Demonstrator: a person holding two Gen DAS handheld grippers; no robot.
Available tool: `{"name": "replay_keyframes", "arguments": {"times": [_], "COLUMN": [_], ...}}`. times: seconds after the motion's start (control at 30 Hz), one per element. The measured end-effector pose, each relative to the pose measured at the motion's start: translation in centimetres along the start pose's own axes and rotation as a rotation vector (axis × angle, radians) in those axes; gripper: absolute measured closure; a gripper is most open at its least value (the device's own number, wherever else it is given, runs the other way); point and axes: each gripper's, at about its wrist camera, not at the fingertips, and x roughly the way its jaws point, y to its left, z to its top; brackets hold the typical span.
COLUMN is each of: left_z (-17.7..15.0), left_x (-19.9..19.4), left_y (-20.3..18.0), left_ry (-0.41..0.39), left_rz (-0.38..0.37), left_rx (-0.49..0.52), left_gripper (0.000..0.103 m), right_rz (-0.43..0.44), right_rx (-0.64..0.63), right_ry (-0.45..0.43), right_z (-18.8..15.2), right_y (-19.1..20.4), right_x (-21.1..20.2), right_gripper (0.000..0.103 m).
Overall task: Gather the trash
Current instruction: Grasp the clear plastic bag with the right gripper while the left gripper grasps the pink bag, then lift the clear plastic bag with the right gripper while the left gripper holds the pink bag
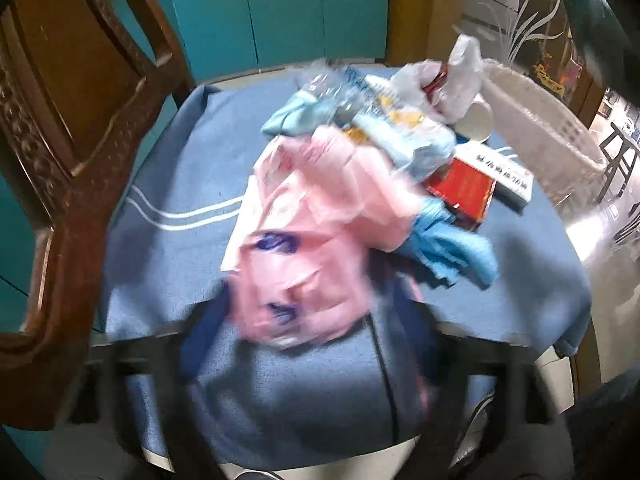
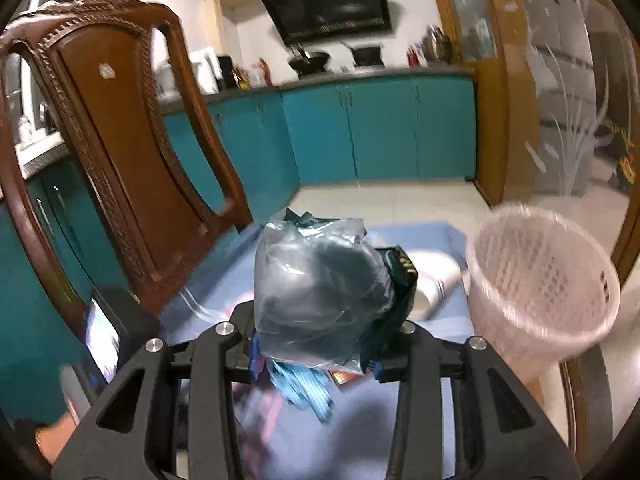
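Note:
A heap of trash lies on the blue tablecloth (image 1: 168,248): a pink plastic bag (image 1: 304,240), blue cloths (image 1: 452,248), a red box (image 1: 464,192), a white box (image 1: 500,172), a white plastic bag (image 1: 452,76) and a paper cup (image 1: 476,120). My left gripper (image 1: 304,340) is blurred, its jaws wide apart with the near end of the pink bag between them. My right gripper (image 2: 316,360) is shut on a grey translucent bag (image 2: 320,292) with a dark item inside, held above the table. A pale mesh wastebasket (image 2: 544,280) stands right of it; it also shows in the left wrist view (image 1: 540,120).
A carved wooden chair (image 2: 120,152) stands at the table's left side, also in the left wrist view (image 1: 80,160). Teal cabinets (image 2: 380,128) line the far wall. A frosted glass partition (image 2: 568,100) is on the right. A phone-like screen (image 2: 102,340) sits at the left.

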Motion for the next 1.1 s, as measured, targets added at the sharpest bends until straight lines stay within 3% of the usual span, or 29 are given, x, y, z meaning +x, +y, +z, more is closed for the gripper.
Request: {"name": "replay_keyframes", "arguments": {"times": [0.1,0.2,0.33,0.4,0.53,0.87,1.0,1.1], "left_z": [0.1,0.7,1.8,2.3,2.7,1.1,0.8,0.9], "left_x": [-1.0,-4.1,-8.0,-9.8,-11.3,-11.1,-12.5,-12.3], "left_y": [-0.1,0.4,2.5,3.5,4.0,2.3,2.6,2.8], "left_ry": [0.004,-0.050,-0.131,-0.193,-0.263,-0.329,-0.378,-0.368], "left_rz": [-0.008,-0.003,-0.060,-0.134,-0.179,-0.109,-0.107,-0.133], "left_rx": [0.076,0.116,0.072,0.023,-0.063,-0.194,-0.248,-0.273], "left_gripper": [0.051,0.056,0.057,0.057,0.056,0.055,0.055,0.055], "right_rz": [0.020,-0.001,0.003,-0.009,-0.007,0.008,0.019,0.013], "right_rx": [0.048,0.000,-0.021,-0.022,-0.034,-0.034,-0.034,-0.035], "right_ry": [0.031,0.006,0.005,0.011,0.023,0.053,0.043,0.036], "right_z": [-0.1,0.0,0.5,0.6,0.1,-0.4,-0.4,-0.4], "right_y": [-0.9,-0.2,-0.5,-0.9,-1.2,-0.5,-0.2,-0.1], "right_x": [0.3,-0.6,-1.1,-1.3,-1.6,-1.3,-1.3,-1.4], "right_gripper": [0.064,0.064,0.064,0.064,0.064,0.064,0.064,0.064]}}
